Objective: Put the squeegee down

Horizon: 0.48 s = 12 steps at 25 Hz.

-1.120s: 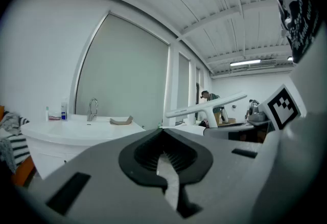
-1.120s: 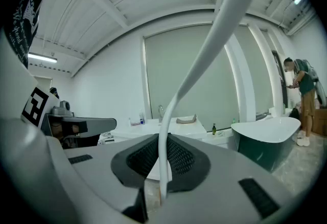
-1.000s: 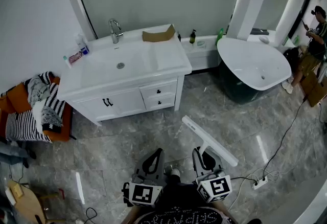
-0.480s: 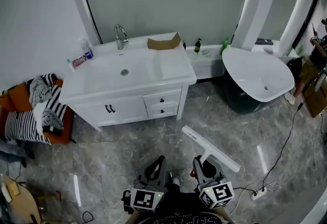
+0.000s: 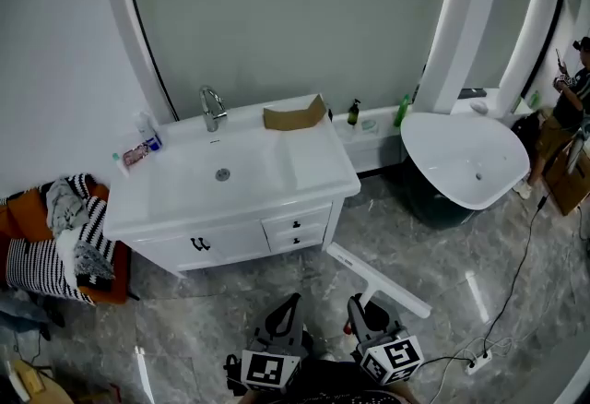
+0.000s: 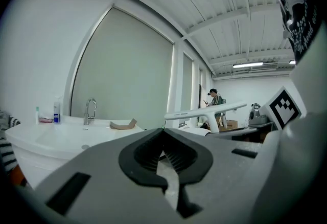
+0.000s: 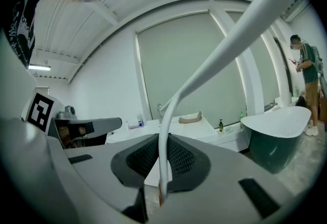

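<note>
The white squeegee (image 5: 380, 281) hangs level over the grey marble floor, its long blade slanting from near the vanity toward the lower right. My right gripper (image 5: 358, 303) is shut on its thin handle. In the right gripper view the handle (image 7: 164, 131) rises from between the ribbed pads of that gripper (image 7: 162, 142) and curves up to the right. My left gripper (image 5: 290, 303) is beside it on the left, shut, with nothing held. The left gripper view shows that gripper's (image 6: 163, 135) tips meeting, with the squeegee (image 6: 204, 112) off to the right.
A white vanity (image 5: 318, 179) with a sink, a faucet (image 5: 212, 107) and a cardboard tray (image 5: 293, 113) stands ahead. A white bathtub (image 5: 466, 158) is at the right, with a person (image 5: 564, 96) beyond it. An orange seat with striped cloths (image 5: 51, 241) is left; a power strip (image 5: 479, 362) lies lower right.
Both grippers and the squeegee have moved forward toward the vanity, which now looms closer. The right gripper's hold on the handle is unchanged.
</note>
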### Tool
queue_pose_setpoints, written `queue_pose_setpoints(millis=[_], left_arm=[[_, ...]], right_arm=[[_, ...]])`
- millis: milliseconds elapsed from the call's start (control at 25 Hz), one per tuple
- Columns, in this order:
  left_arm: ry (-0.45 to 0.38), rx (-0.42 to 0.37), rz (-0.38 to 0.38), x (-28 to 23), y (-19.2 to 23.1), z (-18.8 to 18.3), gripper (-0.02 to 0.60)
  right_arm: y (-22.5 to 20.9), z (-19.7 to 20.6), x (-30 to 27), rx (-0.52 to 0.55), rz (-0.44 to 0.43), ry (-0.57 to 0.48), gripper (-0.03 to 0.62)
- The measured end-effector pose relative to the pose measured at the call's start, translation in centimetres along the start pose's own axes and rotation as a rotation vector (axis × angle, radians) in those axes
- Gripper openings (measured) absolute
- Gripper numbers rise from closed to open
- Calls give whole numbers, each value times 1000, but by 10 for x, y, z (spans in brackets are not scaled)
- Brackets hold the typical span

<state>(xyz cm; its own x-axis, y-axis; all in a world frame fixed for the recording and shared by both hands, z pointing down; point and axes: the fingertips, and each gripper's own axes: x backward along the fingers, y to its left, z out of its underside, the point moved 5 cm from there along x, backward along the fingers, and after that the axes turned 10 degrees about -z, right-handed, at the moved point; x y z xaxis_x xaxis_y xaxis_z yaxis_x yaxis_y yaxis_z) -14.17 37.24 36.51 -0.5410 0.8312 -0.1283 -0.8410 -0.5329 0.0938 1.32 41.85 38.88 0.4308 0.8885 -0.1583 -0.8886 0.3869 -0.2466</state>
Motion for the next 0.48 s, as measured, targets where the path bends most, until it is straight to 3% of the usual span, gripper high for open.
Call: queue_pose_setpoints(millis=[240, 480], left_arm=[[-12, 15, 31, -41, 25, -12, 3], [28, 1, 28, -61, 43, -6, 3]], right_arm=[[-13, -12, -40, -16, 19, -14, 52], [-23, -8, -63, -42, 22, -6, 52]])
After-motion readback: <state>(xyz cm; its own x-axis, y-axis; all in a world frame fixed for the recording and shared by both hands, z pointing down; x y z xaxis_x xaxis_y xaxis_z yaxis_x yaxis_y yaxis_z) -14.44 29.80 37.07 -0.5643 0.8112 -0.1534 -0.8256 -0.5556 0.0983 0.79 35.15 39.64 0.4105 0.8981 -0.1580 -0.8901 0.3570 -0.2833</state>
